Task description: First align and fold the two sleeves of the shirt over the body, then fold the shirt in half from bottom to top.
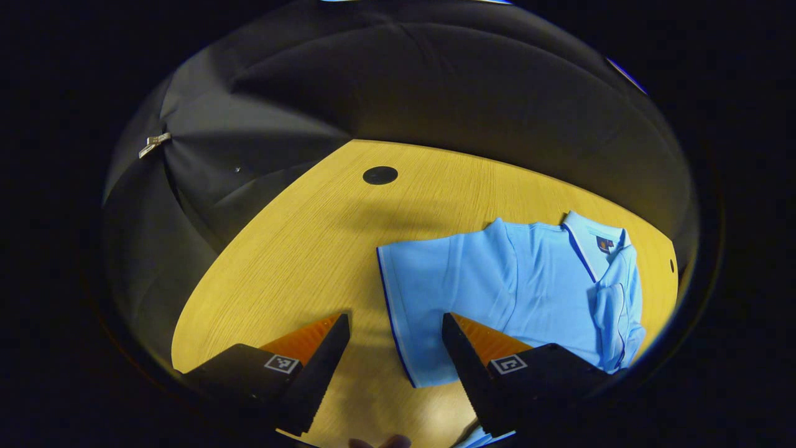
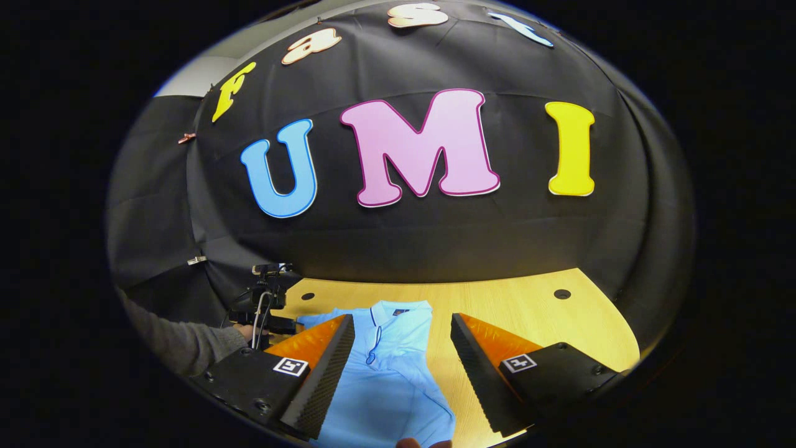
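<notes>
On the wooden table (image 1: 292, 249), at about three o'clock in the left gripper view, lies the light, limp blue shirt (image 1: 516, 286), best pinched at a sleeve hem; left gripper (image 1: 395, 323) and right gripper (image 2: 402, 326) both gape, holding nothing.

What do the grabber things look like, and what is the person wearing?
Each gripper, left and right, has two wedge-shaped jaws with ridged, saw-like inner faces, on black blocks. Each block carries a small square black-and-white marker. In the right gripper view, the person's sleeve is grey, beside black cables.
</notes>
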Action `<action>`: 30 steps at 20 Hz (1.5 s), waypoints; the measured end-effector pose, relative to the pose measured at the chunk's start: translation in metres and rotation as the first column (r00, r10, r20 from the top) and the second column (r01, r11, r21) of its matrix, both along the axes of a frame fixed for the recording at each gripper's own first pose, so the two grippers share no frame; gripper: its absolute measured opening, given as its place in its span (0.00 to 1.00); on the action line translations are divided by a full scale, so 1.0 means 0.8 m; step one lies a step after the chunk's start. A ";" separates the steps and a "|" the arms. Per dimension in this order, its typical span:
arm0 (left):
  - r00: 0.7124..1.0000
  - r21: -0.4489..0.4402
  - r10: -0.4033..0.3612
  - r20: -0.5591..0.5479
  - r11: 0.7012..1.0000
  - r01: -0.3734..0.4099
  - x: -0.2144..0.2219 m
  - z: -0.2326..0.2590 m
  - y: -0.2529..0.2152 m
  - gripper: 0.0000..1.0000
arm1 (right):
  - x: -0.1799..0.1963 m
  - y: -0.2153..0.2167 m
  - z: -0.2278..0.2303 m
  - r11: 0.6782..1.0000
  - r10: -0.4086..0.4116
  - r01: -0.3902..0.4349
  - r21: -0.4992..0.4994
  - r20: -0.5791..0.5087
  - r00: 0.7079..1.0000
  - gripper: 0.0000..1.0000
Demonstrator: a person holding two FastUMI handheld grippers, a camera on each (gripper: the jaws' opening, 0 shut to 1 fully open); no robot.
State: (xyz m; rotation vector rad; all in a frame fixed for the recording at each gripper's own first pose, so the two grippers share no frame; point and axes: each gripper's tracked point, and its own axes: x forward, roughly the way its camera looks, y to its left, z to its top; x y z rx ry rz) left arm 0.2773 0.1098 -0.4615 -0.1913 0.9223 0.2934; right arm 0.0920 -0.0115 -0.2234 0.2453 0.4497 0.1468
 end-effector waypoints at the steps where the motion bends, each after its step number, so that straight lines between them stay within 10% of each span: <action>1: 1.000 0.000 -0.004 -0.003 1.000 0.004 0.001 -0.002 -0.001 0.96 | -0.001 -0.002 -0.001 1.000 -0.003 0.003 0.002 -0.005 1.000 0.97; 6: 0.999 -0.027 -0.030 -0.010 0.999 0.030 0.005 -0.006 -0.015 0.96 | -0.007 -0.007 -0.004 1.000 -0.008 0.008 0.007 -0.016 1.000 0.97; 14: 0.996 -0.009 -0.093 -0.007 0.996 0.093 0.018 -0.003 -0.037 0.09 | -0.012 -0.010 -0.004 1.000 -0.010 0.011 0.013 -0.016 1.000 0.97; 30: 0.930 -0.117 -0.277 0.243 0.943 0.311 0.040 0.113 -0.169 0.06 | -0.029 -0.030 -0.008 0.999 -0.038 0.039 0.026 -0.028 0.999 0.97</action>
